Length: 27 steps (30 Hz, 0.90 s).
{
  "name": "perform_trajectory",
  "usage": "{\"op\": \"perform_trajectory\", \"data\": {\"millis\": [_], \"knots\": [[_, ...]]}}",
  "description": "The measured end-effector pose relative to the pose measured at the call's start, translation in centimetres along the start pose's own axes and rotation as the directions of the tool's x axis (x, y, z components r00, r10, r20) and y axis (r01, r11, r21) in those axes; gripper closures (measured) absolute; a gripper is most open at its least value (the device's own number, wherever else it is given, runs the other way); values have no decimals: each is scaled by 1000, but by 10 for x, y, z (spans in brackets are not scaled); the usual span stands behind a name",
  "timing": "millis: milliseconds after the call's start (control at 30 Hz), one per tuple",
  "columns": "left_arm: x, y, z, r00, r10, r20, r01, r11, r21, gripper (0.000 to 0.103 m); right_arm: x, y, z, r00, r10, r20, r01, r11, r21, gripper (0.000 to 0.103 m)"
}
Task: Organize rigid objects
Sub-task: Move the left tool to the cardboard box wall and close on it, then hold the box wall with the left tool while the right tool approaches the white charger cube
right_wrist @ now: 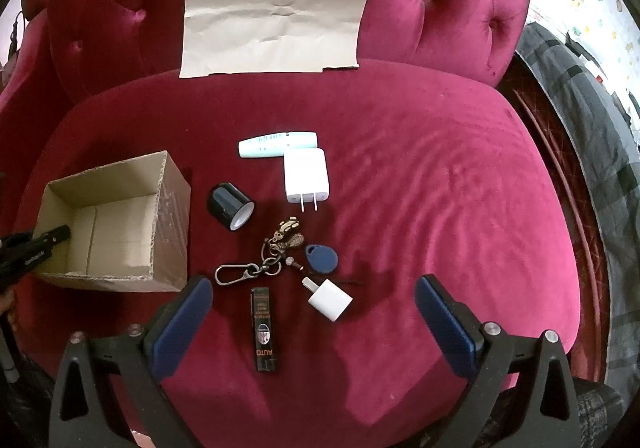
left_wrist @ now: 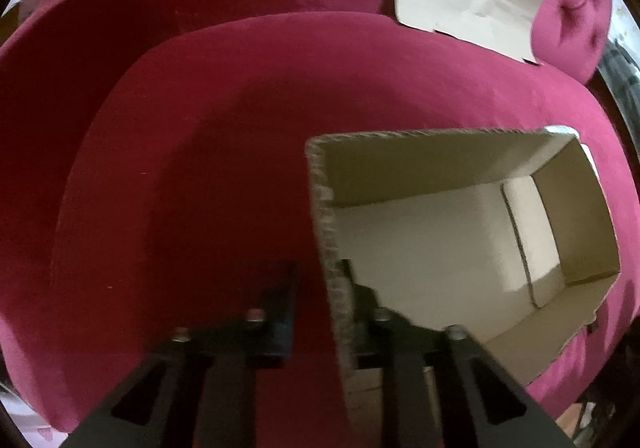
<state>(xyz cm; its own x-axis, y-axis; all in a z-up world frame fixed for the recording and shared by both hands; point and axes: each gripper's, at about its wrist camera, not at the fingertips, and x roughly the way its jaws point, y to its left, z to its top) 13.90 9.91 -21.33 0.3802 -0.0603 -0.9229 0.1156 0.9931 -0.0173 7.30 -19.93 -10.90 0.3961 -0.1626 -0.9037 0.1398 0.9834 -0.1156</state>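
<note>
Cardboard box (right_wrist: 116,224), open-topped and empty, sits at the left of a crimson velvet armchair seat (right_wrist: 440,207), its wall pinched by the closed left claw (left_wrist: 320,312). Beside it lie a black tape roll (right_wrist: 230,205), two white chargers (right_wrist: 307,177), a pale remote (right_wrist: 278,143), a key bunch (right_wrist: 280,248) and a dark lighter (right_wrist: 264,328). The right claw (right_wrist: 314,312) hangs wide open and empty above the lighter. With the box apparently steadied, loading looks set to begin; next comes lowering and closing on one item.
</note>
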Motion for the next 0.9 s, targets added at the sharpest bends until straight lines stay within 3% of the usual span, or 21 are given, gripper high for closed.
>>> {"op": "perform_trajectory", "data": {"millis": [200,900], "knots": [[2,0,-1,1000,-8,-8,8,1000,-16,99,3,0,0,1000,-11,5,11,1000,3,0],[-1,-4,-8,999,42,23,-42,999,-17,99,8,-8,6,1000,-9,-8,10,999,40,0]]}}
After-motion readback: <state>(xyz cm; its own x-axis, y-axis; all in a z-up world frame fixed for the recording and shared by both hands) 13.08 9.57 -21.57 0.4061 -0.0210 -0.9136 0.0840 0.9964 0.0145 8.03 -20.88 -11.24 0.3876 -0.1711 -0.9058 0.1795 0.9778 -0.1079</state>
